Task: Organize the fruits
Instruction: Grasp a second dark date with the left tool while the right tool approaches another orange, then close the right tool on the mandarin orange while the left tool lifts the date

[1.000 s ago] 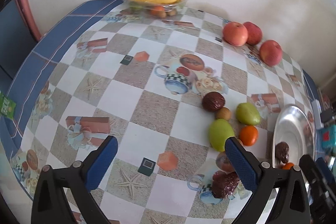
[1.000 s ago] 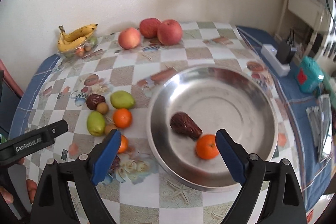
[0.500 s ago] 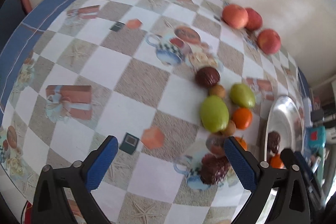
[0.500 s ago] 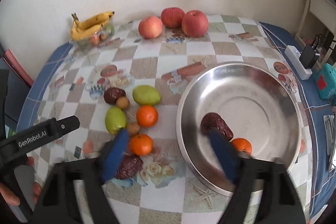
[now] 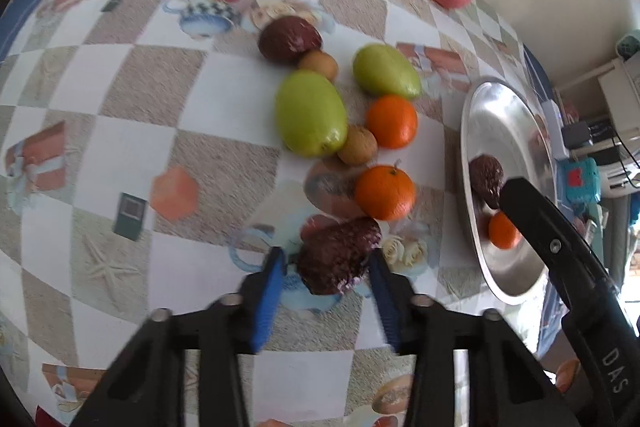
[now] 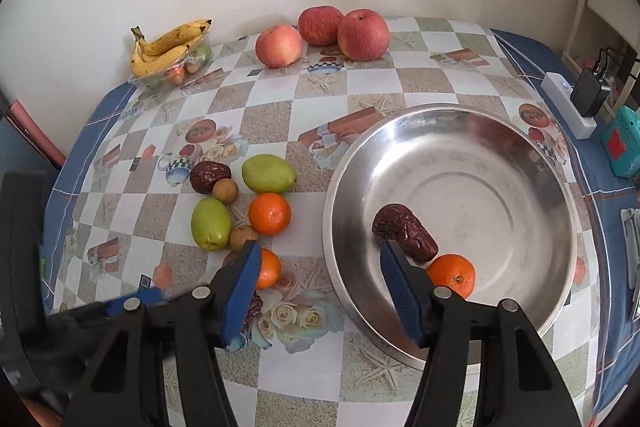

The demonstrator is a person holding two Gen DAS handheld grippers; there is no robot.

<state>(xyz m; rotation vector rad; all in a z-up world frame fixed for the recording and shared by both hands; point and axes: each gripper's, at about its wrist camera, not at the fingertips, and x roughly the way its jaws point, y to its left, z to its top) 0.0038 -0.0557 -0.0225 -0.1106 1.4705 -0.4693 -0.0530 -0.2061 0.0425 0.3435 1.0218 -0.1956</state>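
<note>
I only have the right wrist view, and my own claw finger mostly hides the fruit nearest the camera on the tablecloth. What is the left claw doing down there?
Observer: The left claw straddles a wrinkled dark-red date lying on the checked tablecloth. Its jaws are closing, with a slim gap showing on one side.
Operator: Anything crowding that date?
Observer: A round orange tangerine sits right at the date's far end, outside the claw. I cannot tell whether they touch.
</note>
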